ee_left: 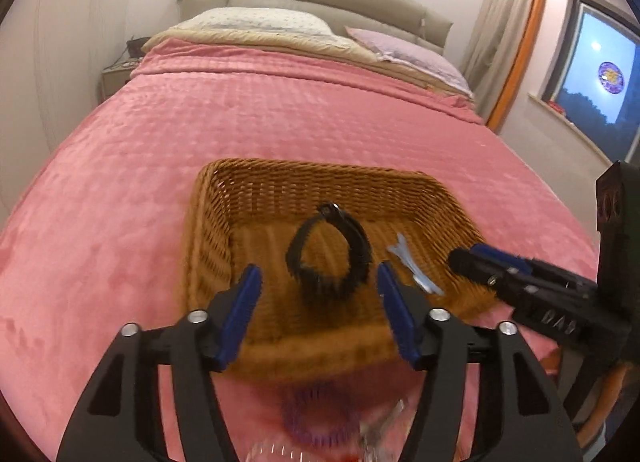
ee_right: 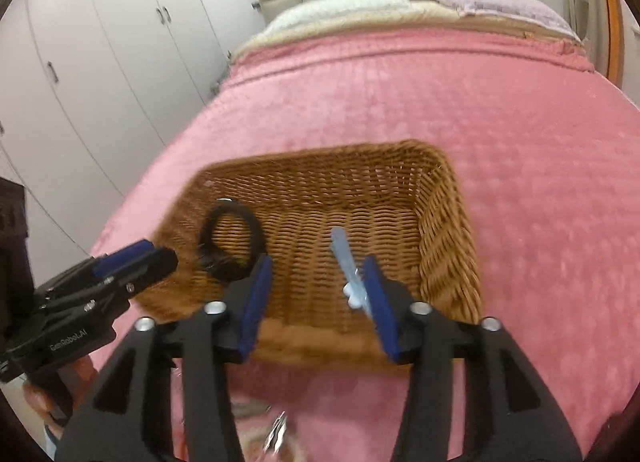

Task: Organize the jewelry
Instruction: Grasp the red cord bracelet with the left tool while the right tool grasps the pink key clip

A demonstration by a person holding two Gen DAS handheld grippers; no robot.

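Observation:
A brown wicker basket sits on the pink bedspread. Inside it lie a black watch-like band, standing in a loop, and a pale blue hair clip. My left gripper is open and empty over the basket's near rim, just short of the band. My right gripper is open and empty over the near rim, its right finger beside the clip. A purple coil bracelet lies blurred on the bed below the left gripper, next to a clear item.
The pink bedspread stretches to the pillows and headboard. Each gripper shows in the other's view: right gripper, left gripper. A shiny metal item lies on the bed near the right gripper. Wardrobe doors stand left.

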